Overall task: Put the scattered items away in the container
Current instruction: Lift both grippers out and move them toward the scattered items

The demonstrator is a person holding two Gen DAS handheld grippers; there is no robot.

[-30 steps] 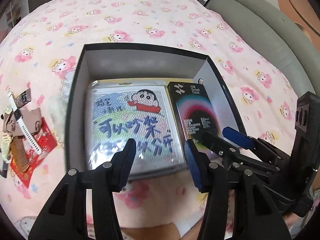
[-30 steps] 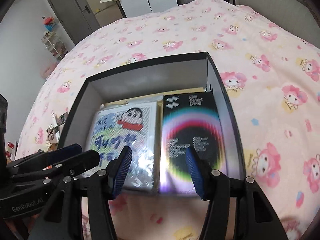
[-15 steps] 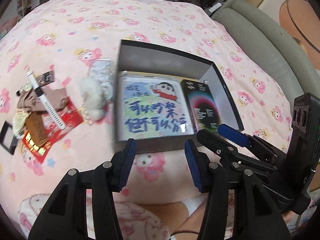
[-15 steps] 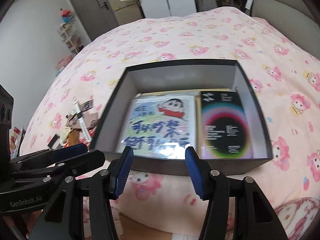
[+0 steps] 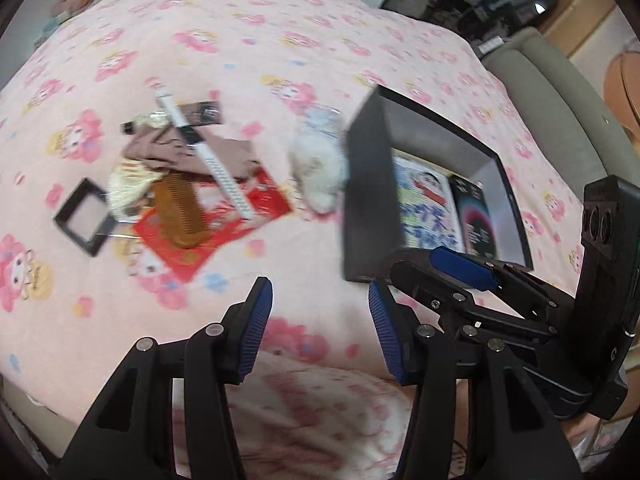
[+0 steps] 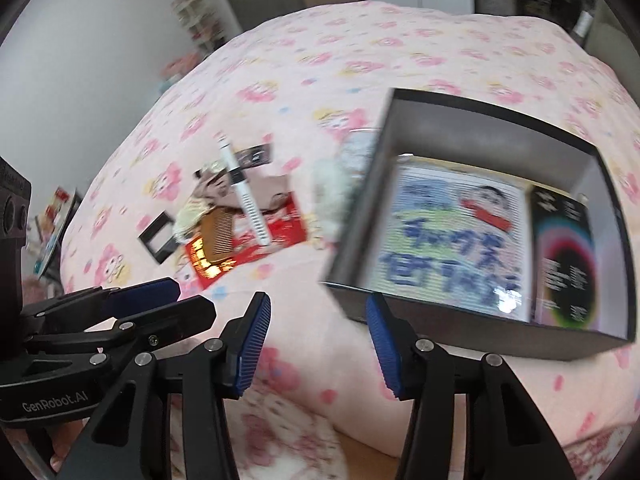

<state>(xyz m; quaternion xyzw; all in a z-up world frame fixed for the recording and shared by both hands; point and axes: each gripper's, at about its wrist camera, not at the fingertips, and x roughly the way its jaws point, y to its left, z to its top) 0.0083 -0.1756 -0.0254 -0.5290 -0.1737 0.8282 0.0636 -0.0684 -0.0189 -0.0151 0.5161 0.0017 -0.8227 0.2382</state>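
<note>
both grippers' fingers (image 5: pixel 256 324) apart, empty, above pink bedspread (image 5: pixel 280 60)

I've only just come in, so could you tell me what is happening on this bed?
A person is tidying loose items into a black box, which already holds a cartoon picture and a dark packet. Both tongs, left and right, are open and empty; the right jaws have just been closing. A comb, white strap and fluffy toy lie beside it.
</note>
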